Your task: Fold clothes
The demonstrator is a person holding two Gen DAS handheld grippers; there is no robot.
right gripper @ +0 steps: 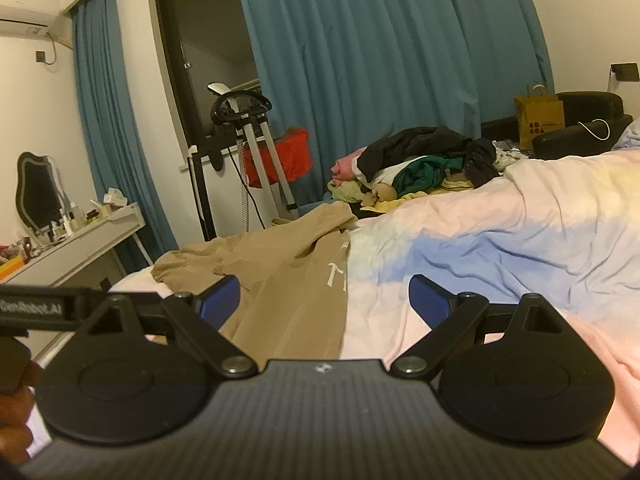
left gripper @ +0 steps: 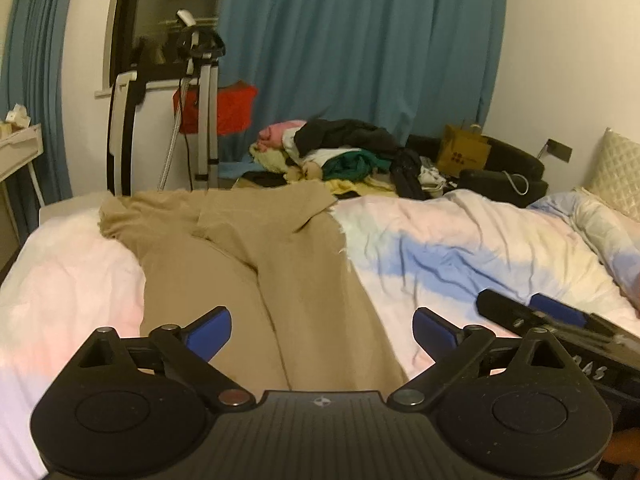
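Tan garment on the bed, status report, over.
Left gripper open, empty. Right gripper open, empty. Tan garment lies rumpled, unfolded on bedspread. Nothing blocking.

The left gripper was held low and level, its two blue-padded fingers spread wide apart with nothing between them. The right gripper sat just beside it, its fingers likewise spread wide and empty. In the left wrist view the right gripper showed at the right edge, pointing roughly the same way forward.
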